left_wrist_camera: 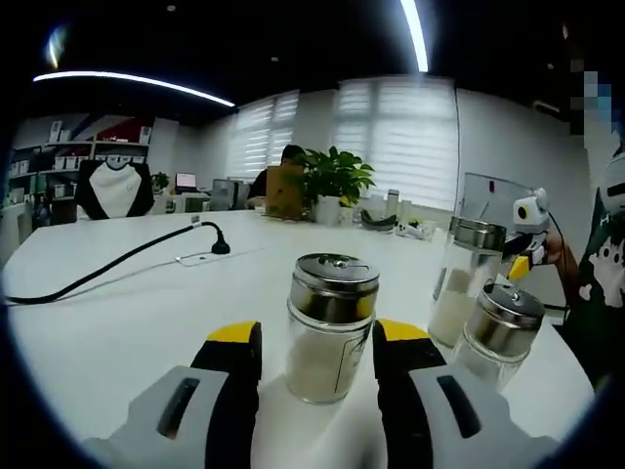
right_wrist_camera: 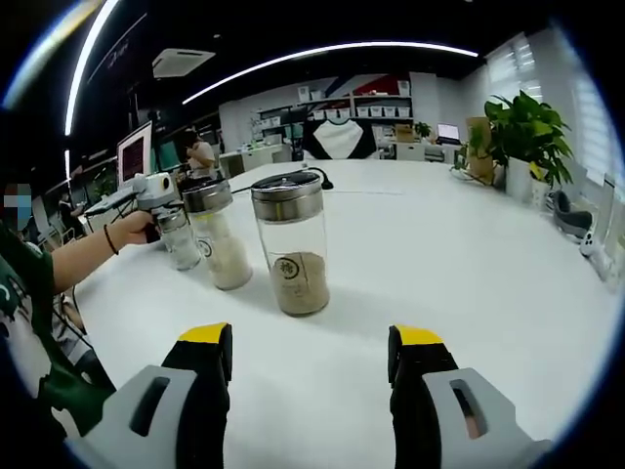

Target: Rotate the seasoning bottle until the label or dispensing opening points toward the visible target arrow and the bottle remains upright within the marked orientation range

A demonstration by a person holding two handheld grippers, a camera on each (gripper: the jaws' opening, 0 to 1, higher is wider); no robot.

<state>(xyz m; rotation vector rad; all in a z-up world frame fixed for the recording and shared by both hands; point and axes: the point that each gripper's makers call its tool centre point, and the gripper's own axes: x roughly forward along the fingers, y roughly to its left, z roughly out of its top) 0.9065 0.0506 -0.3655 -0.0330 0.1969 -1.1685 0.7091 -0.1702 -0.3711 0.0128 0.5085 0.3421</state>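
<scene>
Standing upright between the left gripper (left_wrist_camera: 317, 357) open jaws, seasoning bottle (left_wrist_camera: 330, 326), right gripper (right_wrist_camera: 311, 366) jaws open, empty

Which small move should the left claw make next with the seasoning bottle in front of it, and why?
Probably close the left claw on the seasoning bottle. Its jaws are open with the upright bottle standing between them, a gap on each side, so nothing is gripped yet and no turning can start. The right claw is open and short of the tall jar.
</scene>
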